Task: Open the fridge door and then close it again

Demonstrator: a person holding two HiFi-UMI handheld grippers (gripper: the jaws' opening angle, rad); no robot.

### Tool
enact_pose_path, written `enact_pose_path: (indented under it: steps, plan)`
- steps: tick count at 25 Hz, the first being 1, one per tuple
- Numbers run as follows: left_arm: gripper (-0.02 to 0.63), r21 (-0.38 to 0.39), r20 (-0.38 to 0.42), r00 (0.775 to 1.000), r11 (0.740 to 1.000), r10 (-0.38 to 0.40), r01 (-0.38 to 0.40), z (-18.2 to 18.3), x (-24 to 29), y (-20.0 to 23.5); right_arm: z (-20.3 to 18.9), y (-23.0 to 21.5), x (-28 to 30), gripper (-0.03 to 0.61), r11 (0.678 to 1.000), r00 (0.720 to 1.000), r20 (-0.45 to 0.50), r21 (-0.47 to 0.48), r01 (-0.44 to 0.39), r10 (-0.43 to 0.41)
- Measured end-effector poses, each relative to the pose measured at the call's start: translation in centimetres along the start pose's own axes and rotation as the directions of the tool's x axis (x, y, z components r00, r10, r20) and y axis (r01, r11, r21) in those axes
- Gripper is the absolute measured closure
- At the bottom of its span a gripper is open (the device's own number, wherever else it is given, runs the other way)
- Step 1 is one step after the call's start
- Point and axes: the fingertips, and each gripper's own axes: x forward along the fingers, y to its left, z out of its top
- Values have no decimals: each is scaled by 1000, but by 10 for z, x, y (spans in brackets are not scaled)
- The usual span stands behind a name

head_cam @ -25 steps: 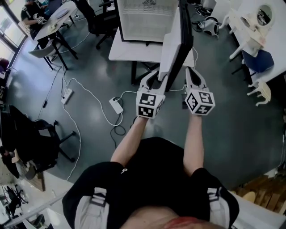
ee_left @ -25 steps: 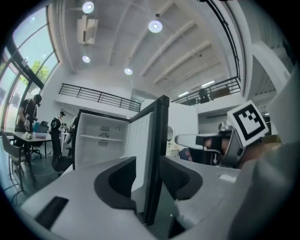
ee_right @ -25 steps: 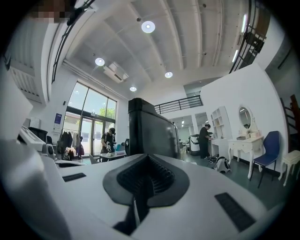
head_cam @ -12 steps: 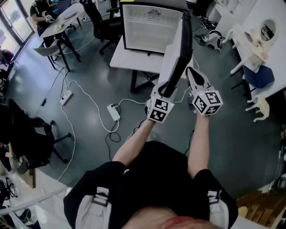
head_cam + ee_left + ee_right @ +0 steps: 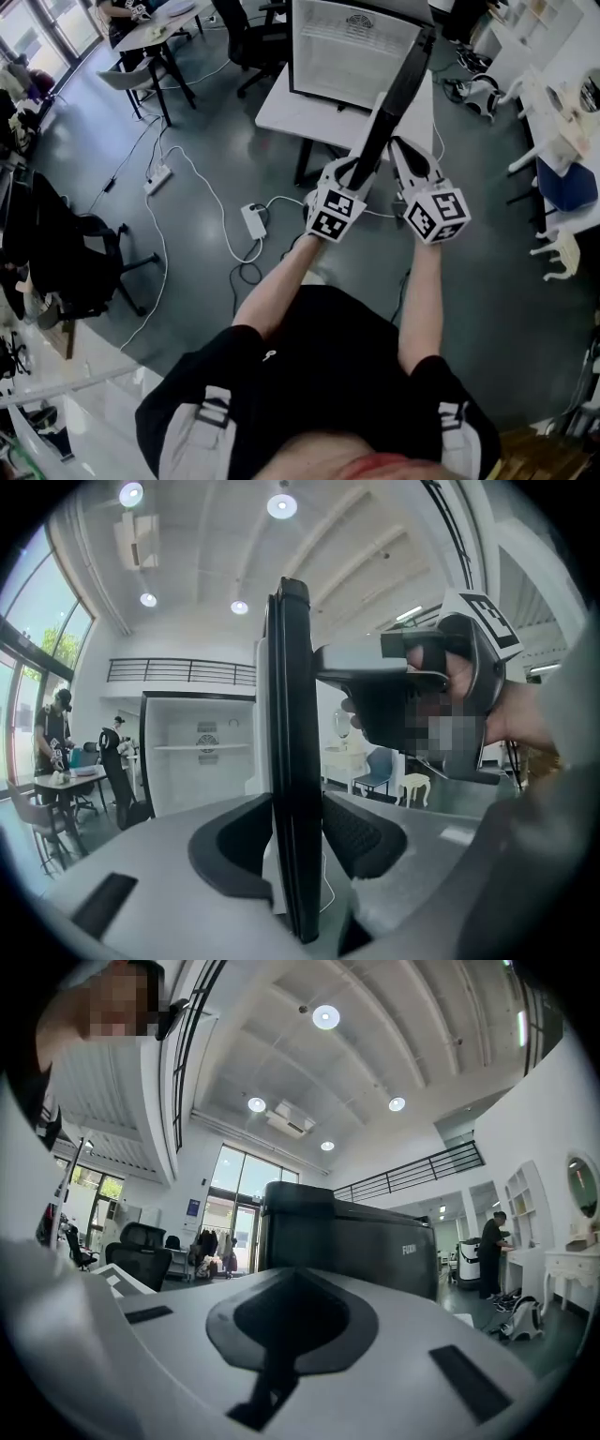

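While the fridge (image 5: 352,47) stands open on its table (image 5: 281,105), the left gripper (image 5: 349,173) clamps the door (image 5: 398,94) edge to swing it; the right gripper (image 5: 401,155), jaws together and empty, hovers beside the door.

Head view: above left gripper (image 5: 336,214), right gripper (image 5: 433,214), facing steeply down. Left gripper view: close behind fingers (image 5: 230,855), looking along fridge door (image 5: 291,761) edge between them. Right gripper view: close behind closed fingers (image 5: 272,1321), toward dark cabinet (image 5: 366,1241) beyond. Head, left views share door.
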Motion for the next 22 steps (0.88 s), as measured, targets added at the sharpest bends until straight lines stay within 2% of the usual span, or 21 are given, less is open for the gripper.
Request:
enact_pose_path:
  steps: [5,9,13,17,22]
  plan:
    - [457,-50,-1,999,997,51,-51,-10,-10,48,-10,27,44,584,998,998,-19,-11,-67,67]
    - [457,-69,27,998,996,55,-53,-9,-13,93,-8,42,85,583,997,997,-27,-38,-72,71]
    - [457,-61,36,998,997,44,-42,-7,-9,156,-12,54,146,583,996,997,14,-53,-70,71]
    - [456,-61,21,1000,998,0,2,-12,1,218,-19,62,210,583,998,1000,-5,-48,-29,28]
    - [451,-61,16,992,990,-129,130,-8,22,276,-20,54,272,584,997,998,-49,-71,29,-32]
